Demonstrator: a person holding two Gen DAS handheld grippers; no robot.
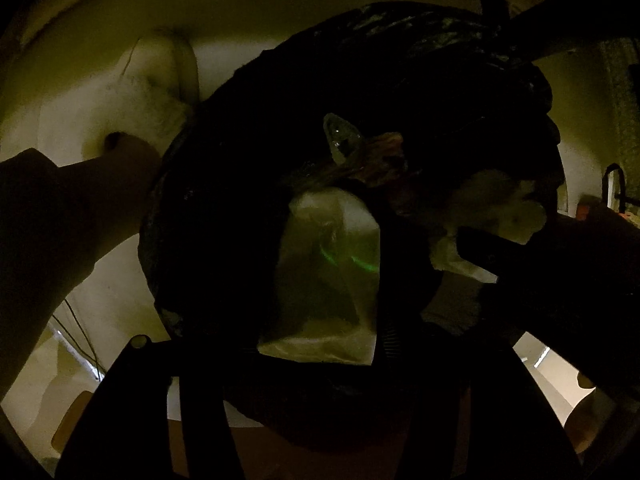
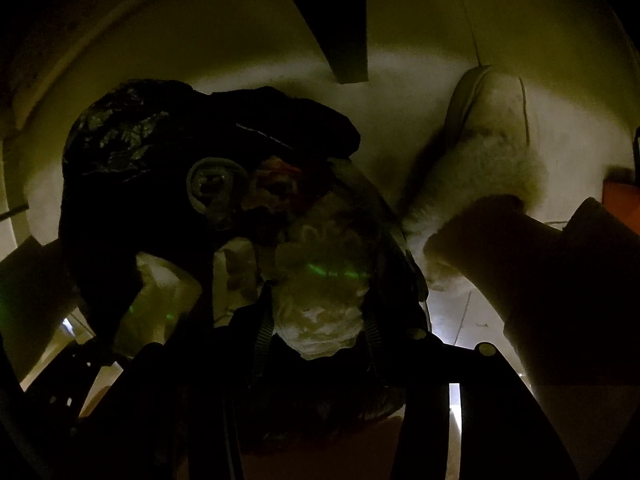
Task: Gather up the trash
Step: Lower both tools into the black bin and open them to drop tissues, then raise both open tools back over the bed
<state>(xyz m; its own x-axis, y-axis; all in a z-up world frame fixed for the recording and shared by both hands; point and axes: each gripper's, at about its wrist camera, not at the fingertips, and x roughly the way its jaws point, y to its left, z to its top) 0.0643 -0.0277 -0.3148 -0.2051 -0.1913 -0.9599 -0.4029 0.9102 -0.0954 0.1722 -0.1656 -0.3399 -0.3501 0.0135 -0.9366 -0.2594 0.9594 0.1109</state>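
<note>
1. The black trash bag [image 1: 224, 200] lies open on the pale floor right below me. In the left wrist view it fills the centre, and its mouth gapes from 10 to 2 o'clock.
2. My left gripper [image 1: 329, 264] points steeply down into that mouth. Its jaws are nearly closed and clench a clear plastic wrapper [image 1: 320, 320], which spans the gap from finger to finger.
3. My right gripper [image 2: 318, 304] hangs just beside it, at 3 o'clock in the left wrist view. It too is narrowly closed, and it grasps a wad of crumpled white paper [image 2: 320, 332].
4. Other scraps already sit inside the bag at 12 o'clock of my right fingers.
5. As I judge it, the step in hand is the drop. Both loads should be well inside the rim before I let go, the wrapper especially, since it is light and may cling or drift.
6. I should open each pair fully and then lift straight up, so the fingers do not snag the bag's loose edge.
7. A fluffy slipper [image 2: 492, 152] stands at 2 o'clock in the right wrist view, clear of the bag.
</note>
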